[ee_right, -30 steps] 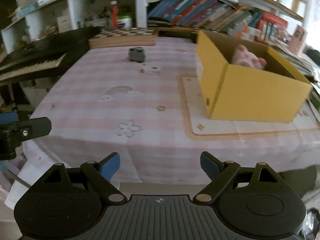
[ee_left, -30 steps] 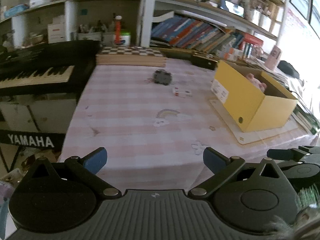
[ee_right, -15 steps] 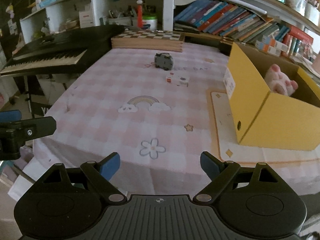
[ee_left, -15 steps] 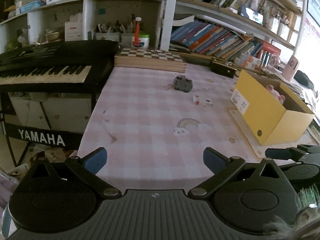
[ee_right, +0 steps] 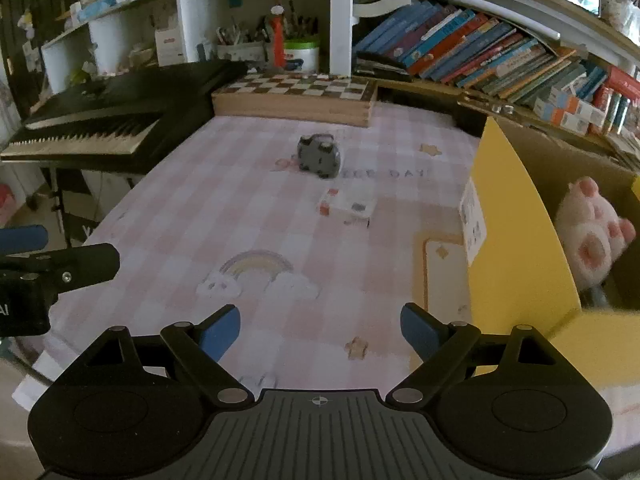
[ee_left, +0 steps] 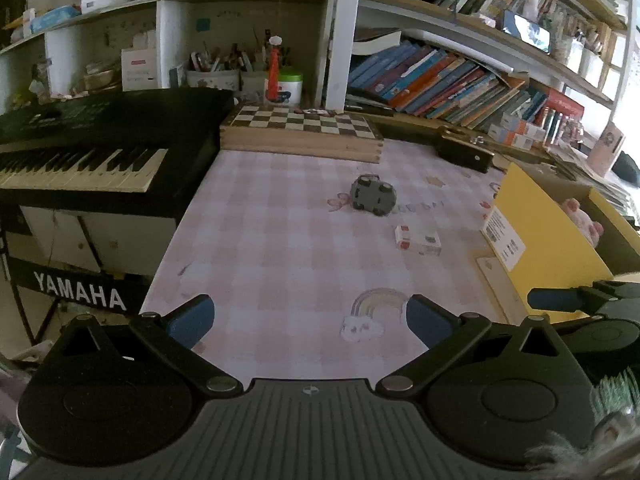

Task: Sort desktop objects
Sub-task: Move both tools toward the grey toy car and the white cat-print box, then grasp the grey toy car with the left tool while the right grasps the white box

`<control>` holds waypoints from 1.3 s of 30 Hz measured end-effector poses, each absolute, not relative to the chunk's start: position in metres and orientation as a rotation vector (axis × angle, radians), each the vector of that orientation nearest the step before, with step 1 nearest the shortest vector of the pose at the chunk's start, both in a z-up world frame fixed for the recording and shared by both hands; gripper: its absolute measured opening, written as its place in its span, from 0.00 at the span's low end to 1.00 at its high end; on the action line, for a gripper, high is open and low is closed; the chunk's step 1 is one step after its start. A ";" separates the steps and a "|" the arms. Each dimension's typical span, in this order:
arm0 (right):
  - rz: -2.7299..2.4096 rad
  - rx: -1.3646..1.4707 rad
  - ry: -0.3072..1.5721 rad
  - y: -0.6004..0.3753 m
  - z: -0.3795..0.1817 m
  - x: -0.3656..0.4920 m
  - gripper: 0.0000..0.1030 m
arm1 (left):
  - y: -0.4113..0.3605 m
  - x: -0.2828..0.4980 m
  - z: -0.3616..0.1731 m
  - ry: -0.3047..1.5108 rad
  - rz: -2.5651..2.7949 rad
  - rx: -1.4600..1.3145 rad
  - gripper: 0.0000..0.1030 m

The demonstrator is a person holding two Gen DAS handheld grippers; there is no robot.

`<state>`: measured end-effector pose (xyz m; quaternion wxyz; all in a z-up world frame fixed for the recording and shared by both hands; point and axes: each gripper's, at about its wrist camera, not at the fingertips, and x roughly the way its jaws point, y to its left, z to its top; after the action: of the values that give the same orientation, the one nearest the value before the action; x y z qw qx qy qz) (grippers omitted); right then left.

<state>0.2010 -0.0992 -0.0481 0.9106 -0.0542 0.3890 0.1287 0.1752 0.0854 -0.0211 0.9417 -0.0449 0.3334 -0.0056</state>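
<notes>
Left tool [ee_left: 310, 316] jaws apart, nothing between them, over the near edge of the tabletop [ee_left: 280, 248]. Right tool [ee_right: 320, 328] same: apart, empty. Mid tabletop: small white box [ee_right: 347, 208], grey toy car [ee_right: 320, 155] just beyond it, the two apart. Yellow box [ee_right: 516, 248] stands right of both. Only the right view looks into it: pink plush paw [ee_right: 592, 236] inside. Only the left view shows the YAMAHA lettering under the keyboard [ee_left: 76, 160]. Far edge: chessboard [ee_left: 300, 130], then bookshelf [ee_left: 460, 76].
</notes>
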 end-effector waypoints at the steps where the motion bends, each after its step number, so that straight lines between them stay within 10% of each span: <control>1: 0.270 -0.113 0.801 -0.101 -0.048 0.206 0.87 | 0.083 0.180 -0.021 0.683 -0.008 -0.091 1.00; 39: 0.284 -0.018 0.889 -0.113 -0.085 0.336 0.87 | 0.010 0.411 -0.051 0.733 -0.162 0.082 0.95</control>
<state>0.3365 -0.1126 -0.0854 0.8931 -0.0086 0.4285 0.1369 0.4107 0.0098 -0.0511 0.9295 0.0399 0.3580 -0.0793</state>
